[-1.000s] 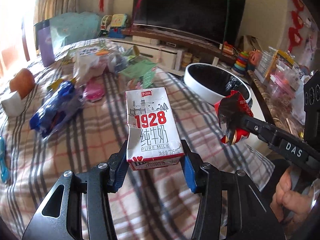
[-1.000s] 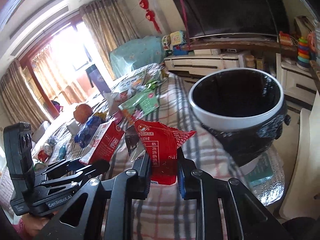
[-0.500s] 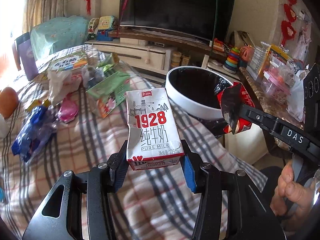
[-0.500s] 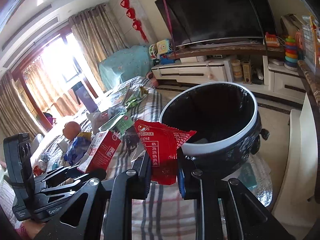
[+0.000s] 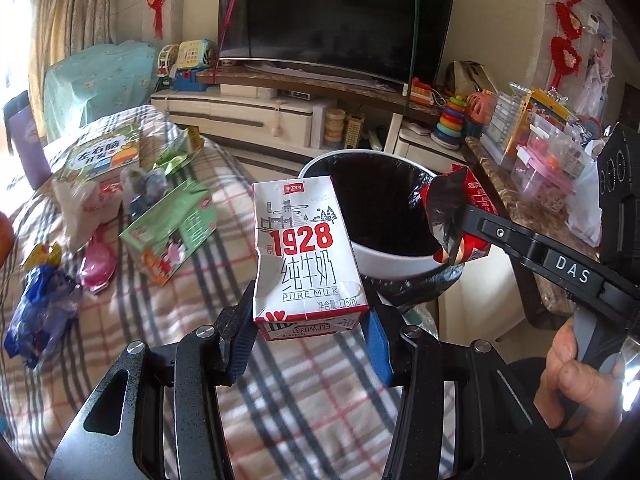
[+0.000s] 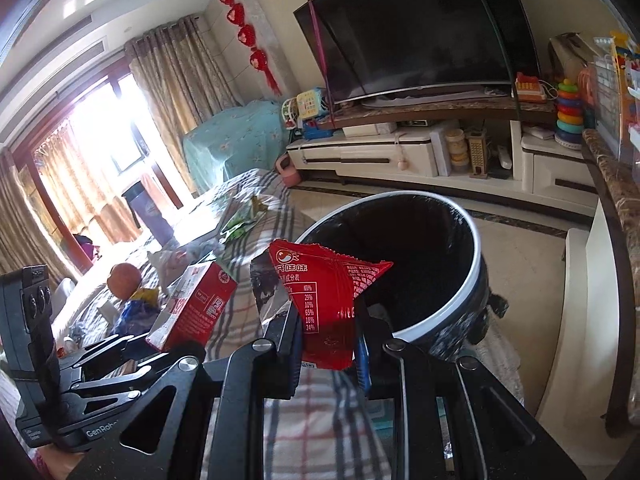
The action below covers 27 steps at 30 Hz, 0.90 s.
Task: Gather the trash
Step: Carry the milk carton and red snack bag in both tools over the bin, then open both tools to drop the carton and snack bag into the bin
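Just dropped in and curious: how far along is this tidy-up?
Nothing visibly done: the bin shows only its black liner. In hand: the left tool grips a milk carton, the right tool a red snack wrapper, both held near the bin's rim. Left on the plaid cloth: a green packet, a blue wrapper, a pink item and more.

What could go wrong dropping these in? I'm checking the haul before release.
The milk carton, clamped in the left gripper, looks short of the bin rim; released here, it may land on the plaid cloth. The light red wrapper in the right gripper could flutter and miss.
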Available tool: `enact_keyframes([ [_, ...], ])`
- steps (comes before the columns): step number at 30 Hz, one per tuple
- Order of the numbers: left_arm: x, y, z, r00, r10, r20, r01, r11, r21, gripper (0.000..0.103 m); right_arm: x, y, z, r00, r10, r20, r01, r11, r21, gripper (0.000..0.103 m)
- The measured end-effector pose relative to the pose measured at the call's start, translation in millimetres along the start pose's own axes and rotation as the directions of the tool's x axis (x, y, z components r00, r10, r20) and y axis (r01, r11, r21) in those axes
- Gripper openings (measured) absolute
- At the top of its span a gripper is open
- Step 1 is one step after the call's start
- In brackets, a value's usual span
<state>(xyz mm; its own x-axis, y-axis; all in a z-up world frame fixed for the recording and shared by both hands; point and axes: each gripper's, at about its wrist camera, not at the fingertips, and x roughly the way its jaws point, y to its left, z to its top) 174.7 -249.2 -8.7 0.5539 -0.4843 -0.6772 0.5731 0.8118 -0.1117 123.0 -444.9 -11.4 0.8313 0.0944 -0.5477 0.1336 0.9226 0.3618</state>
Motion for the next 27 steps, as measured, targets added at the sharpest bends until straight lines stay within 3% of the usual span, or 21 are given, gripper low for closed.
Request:
enact_keyframes([
  [27,71,-30,58,0.998,-0.029,-0.064,0.032,0.998,0.058,0.047,44,-50,41,0.997,-0.061,-0.047,0.062,0.998,0.029,0.022],
])
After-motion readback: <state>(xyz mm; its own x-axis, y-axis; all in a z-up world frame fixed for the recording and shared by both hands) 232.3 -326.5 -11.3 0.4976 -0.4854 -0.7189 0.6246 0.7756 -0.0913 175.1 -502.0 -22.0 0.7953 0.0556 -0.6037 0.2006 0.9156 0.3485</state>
